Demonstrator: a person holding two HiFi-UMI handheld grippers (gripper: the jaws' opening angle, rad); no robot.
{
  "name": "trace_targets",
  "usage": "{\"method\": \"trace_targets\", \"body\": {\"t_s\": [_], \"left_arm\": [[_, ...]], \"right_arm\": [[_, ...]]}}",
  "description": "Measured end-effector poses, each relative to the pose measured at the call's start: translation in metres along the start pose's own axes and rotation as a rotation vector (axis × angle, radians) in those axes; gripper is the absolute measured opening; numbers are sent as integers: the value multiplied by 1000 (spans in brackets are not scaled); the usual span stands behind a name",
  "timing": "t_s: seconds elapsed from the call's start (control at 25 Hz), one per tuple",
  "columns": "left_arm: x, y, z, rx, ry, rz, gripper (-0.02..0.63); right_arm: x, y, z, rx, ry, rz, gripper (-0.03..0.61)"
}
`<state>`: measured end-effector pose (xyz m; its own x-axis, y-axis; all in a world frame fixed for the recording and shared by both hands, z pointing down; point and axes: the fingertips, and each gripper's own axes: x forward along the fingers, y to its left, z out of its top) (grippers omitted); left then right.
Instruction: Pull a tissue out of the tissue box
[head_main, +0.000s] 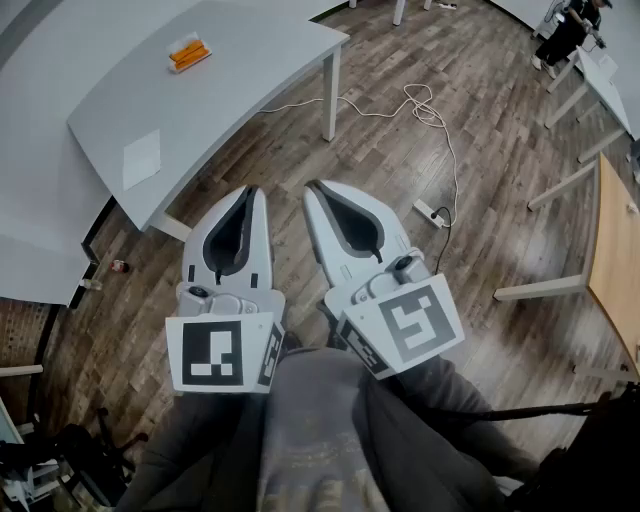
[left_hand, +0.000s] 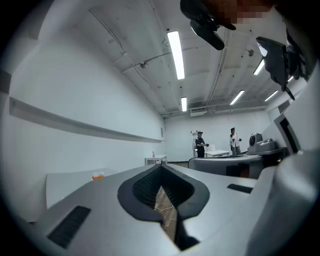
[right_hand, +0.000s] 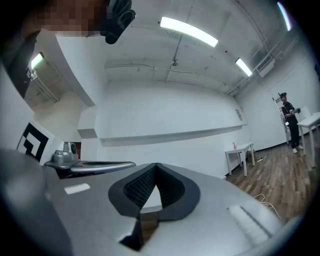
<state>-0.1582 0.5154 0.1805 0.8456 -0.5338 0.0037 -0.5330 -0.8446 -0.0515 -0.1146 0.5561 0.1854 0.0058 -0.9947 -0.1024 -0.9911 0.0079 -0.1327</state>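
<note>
Head view, with both gripper views: we see the left tongs (head_main: 251, 191) and the right tongs (head_main: 313, 187) held side by side and roughly level above the wooden floor (head_main: 480, 150), each clenched tip to tip on nothing. Only floor shows through the gap behind the tips of the left tongs (left_hand: 161, 167), and the right tongs (right_hand: 156, 166) are equally empty. We cannot pick out a tissue box with certainty. The only candidate we find is a small orange-and-white pack (head_main: 189, 53) at the far end of the grey worktop (head_main: 250, 60), too small to identify, and visible again in the left gripper view (left_hand: 98, 175). It lies ahead and to the left of both tongs and well apart from them, with its long axis running diagonally from lower left to upper right in the head view. We judge the left tongs the nearer, and an approach forward and leftward over the worktop's near corner to be what comes first. A white sheet (head_main: 141, 158) lies nearer on the same worktop, and a pale cable (head_main: 420, 105) trails across the floor. We can read no brand or lettering; the marker cubes (head_main: 218, 352) carry only black-and-white square patterns.
</note>
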Motion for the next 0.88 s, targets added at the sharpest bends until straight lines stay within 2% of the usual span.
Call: {"method": "trace_targets", "body": {"t_s": [0.2,0.32,0.48,0.68,0.88], "left_arm": [[12,-17,-4,3,4,6,0],[25,-23,-7,4,12,15,0],[34,-30,-23,-1,60,23,0],[59,-16,-30,0,79,35,0],[97,6,-48,-22,98,21,0]], "right_arm": [[-7,-19,-1,18,-6,11,2],[-4,-32,-2,58,-10,48,3],[-5,-50,-15,97,19,45,11],[9,-85,-16,112,18,-6,11],[49,-109,-34,114,49,-14,11]]}}
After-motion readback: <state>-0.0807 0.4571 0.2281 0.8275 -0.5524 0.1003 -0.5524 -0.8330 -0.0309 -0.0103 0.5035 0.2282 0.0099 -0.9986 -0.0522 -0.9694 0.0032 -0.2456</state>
